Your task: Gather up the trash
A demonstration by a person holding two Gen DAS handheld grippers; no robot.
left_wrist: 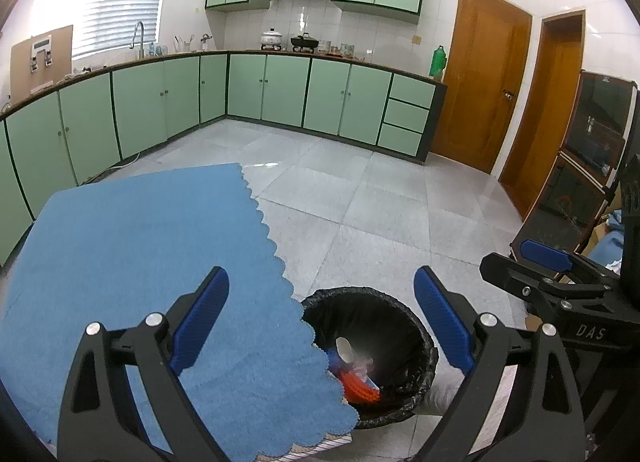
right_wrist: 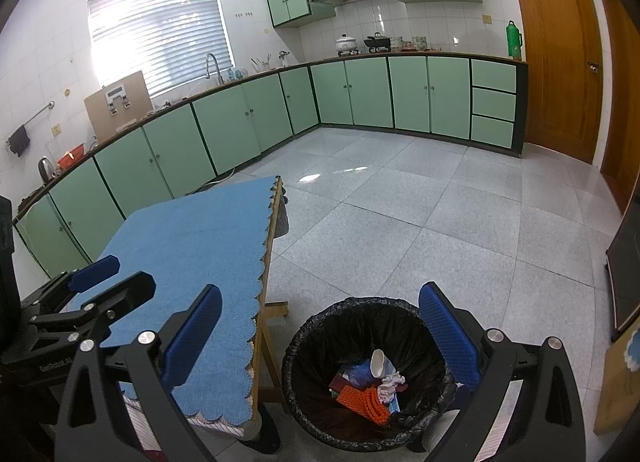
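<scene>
Two grippers are hanging wide open and empty over the near right corner of the table (right_wrist: 180, 246), which is wearing a blue cloth (left_wrist: 140, 254) with a scalloped hem. From its own camera, the left gripper (left_wrist: 320, 322) is straddling the table's right edge: its left finger is sitting over the cloth, its right finger over the bin (left_wrist: 416, 326). The right gripper (right_wrist: 320, 338) is hovering more squarely above the bin (right_wrist: 408, 322), its left finger over the cloth's hem and its right finger over the bin's far rim. In the left view the right gripper (left_wrist: 560, 266) is showing at the right, apart from the left one; in the right view the left gripper (right_wrist: 92, 282) is showing at the left, over the cloth. The bin is standing on the floor (right_wrist: 440, 222) just beside the table's right edge, lined with a black bag. The trash is lying in the bottom of the bin, below both grippers: an orange studded piece (right_wrist: 366, 400), a white cup (right_wrist: 378, 362), a blue wad (right_wrist: 358, 372) and a crumpled white tissue (right_wrist: 390, 382), all heaped together. Beyond the bin the grey tiled floor is lying open as far as the green cabinets (right_wrist: 360, 90) and the wooden door (right_wrist: 560, 50).
</scene>
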